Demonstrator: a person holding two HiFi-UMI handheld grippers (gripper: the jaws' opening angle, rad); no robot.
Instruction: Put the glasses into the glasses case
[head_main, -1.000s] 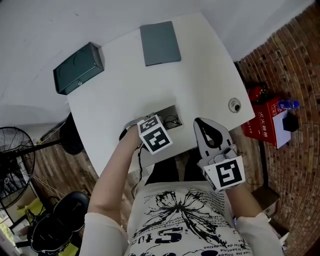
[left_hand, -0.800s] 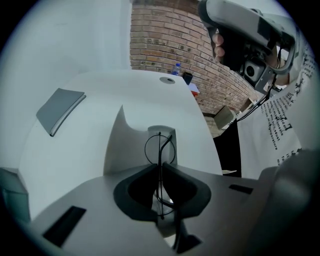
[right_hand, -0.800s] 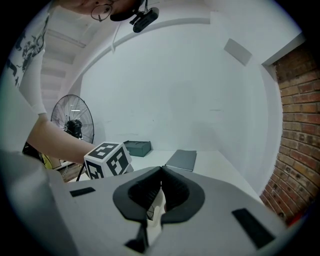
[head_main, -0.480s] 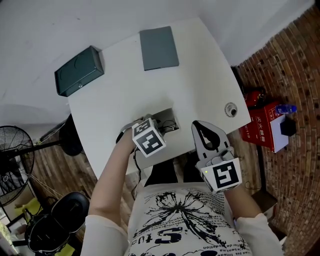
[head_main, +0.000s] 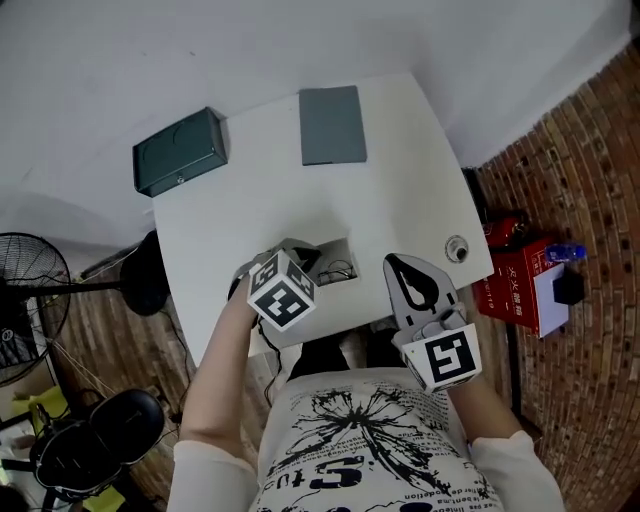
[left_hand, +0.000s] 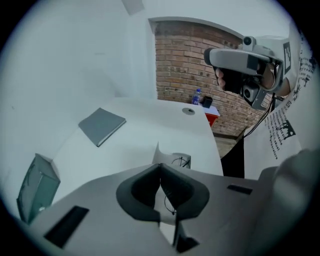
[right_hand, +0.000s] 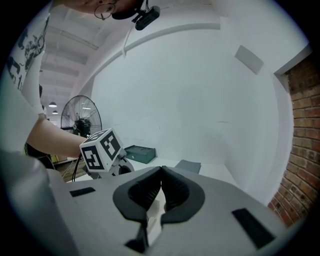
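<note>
A small open grey box (head_main: 338, 252) stands near the table's front edge, and thin dark wire-framed glasses (head_main: 338, 270) lie inside it. The left gripper view shows the same glasses (left_hand: 181, 161) just beyond my left gripper (left_hand: 160, 167). It hangs above and left of the box (left_hand: 170, 156), jaws shut, its marker cube (head_main: 281, 290) hiding the tips. A thin black strand shows behind the tips; whether it is held I cannot tell. My right gripper (head_main: 398, 263) hovers by the front edge, right of the box, jaws shut and empty (right_hand: 161, 171).
A dark green latched box (head_main: 180, 152) sits at the table's far left, and a flat grey case (head_main: 332, 124) at the far middle. A round metal fitting (head_main: 456, 247) is near the right edge. A red box (head_main: 520, 285), a fan (head_main: 30, 300) and a black chair (head_main: 95, 445) surround the table.
My left gripper has lifted up and drawn back left from the open box, with the glasses still lying in it. The right gripper rose slightly.
</note>
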